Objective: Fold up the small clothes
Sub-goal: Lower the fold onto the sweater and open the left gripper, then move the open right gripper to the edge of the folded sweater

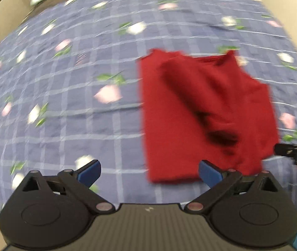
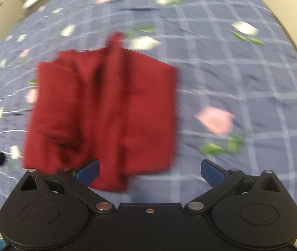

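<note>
Both views motion-blurred; detail limited.

Left gripper: blue-padded fingers spread wide apart, nothing between them. It hangs over the bedsheet — blue check with pink and white flowers.

Red garment lies on the sheet, right of centre in the left wrist view; its near edge sits just above the right-hand finger pad. Outer panels look folded inward, with a raised ridge of cloth running down the middle — hard to confirm through the blur. Left side edge straight, far edge uneven.

Right gripper: fingers likewise wide apart, holding nothing. In the right wrist view the garment fills centre-left of the frame; its near hem reaches down between the pads, closer to the left-hand one. Contact with the pad — cannot tell.

Tip of the right gripper shows at the right edge of the left wrist view, beside the garment's lower right corner
</note>
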Motion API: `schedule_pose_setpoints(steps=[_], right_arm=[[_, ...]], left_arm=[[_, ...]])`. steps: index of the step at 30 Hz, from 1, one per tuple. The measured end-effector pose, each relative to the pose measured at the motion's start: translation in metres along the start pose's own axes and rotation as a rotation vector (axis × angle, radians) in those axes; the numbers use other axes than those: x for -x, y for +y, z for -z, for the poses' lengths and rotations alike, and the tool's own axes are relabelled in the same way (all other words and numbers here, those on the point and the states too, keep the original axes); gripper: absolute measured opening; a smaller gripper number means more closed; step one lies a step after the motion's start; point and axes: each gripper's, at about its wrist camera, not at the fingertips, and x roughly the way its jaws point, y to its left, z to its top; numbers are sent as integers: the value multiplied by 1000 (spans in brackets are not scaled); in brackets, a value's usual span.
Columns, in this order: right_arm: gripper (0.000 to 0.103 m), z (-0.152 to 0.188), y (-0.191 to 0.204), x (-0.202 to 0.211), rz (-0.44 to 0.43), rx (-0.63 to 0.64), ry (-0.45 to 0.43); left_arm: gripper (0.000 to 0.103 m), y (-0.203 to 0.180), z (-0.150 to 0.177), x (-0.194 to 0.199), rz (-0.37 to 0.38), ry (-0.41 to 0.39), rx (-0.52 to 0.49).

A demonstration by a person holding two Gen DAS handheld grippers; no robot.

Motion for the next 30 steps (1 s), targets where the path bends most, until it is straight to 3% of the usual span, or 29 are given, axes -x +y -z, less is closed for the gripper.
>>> schedule_pose_setpoints(steps=[4, 10, 13, 16, 19, 25, 27, 30], right_arm=[[102, -20, 31, -3, -94, 30, -29], [102, -54, 79, -18, -196, 36, -55], [102, -63, 102, -29, -185, 62, -36], [102, -71, 121, -46, -75, 102, -9], [102, -73, 114, -54, 14, 87, -9], [102, -76, 57, -51, 156, -23, -22], [102, -74, 39, -43, 148, -58, -33], [102, -69, 24, -29, 28, -84, -80]], left_arm=[[102, 26, 8, -9, -101, 87, 83], [102, 48, 25, -2, -133, 134, 133], [102, 51, 30, 2, -127, 144, 146], [102, 51, 30, 3, -109, 142, 160], [102, 50, 26, 3, -85, 133, 180], [102, 45, 16, -2, -47, 133, 190], [102, 42, 11, -6, -40, 139, 182], [102, 38, 3, -14, -34, 153, 173]])
